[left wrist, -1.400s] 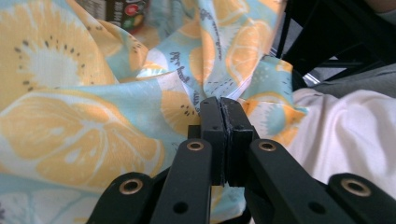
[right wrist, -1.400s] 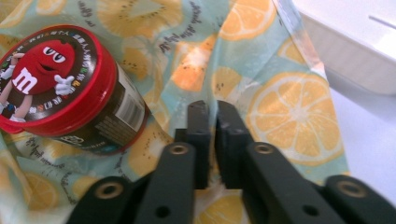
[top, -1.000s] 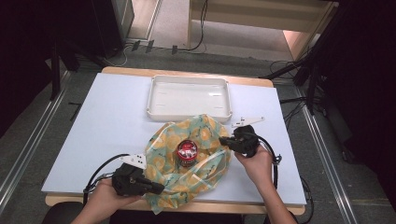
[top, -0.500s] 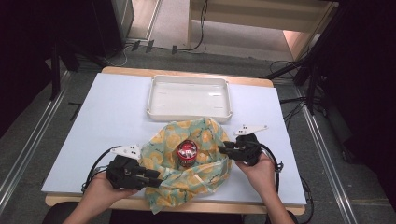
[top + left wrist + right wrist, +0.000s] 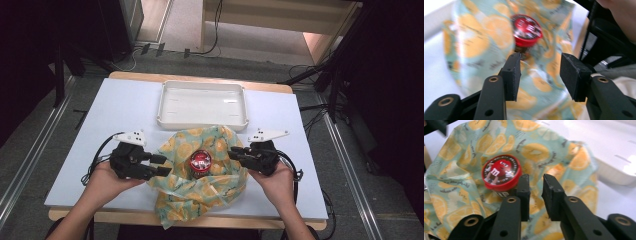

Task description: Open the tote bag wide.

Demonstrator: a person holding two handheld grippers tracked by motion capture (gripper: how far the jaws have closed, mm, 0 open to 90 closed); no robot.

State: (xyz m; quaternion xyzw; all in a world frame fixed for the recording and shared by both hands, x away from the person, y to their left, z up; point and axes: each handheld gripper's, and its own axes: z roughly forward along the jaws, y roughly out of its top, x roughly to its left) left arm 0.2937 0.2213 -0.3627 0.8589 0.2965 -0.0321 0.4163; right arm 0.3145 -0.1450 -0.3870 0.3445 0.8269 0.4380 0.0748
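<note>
A teal cloth with an orange-slice print [image 5: 210, 187] lies rumpled on the near half of the table. A red-lidded can [image 5: 201, 161] stands upright at its middle. My left gripper [image 5: 162, 165] is at the cloth's left edge, pointing at the can. Its jaws have just been opening and stand wide apart [image 5: 540, 72], with nothing between them. The can [image 5: 527, 30] lies beyond them. My right gripper [image 5: 234, 153] is at the cloth's right edge. Its jaws have just been closing, leaving a narrow gap [image 5: 535, 192] that holds nothing, and the can [image 5: 502, 172] is just left of them.
A white tray [image 5: 202, 123] sits behind the cloth at the table's far middle, with nothing in it. Its corner [image 5: 614, 173] is at the right of the right gripper view. Bare table [image 5: 125, 110] lies to the left. The cloth's near corner hangs at the front edge.
My left gripper has let go of the cloth's near-left corner, risen and moved back along its left edge, opening. My right gripper has opened off the cloth's right edge and shifted slightly.
</note>
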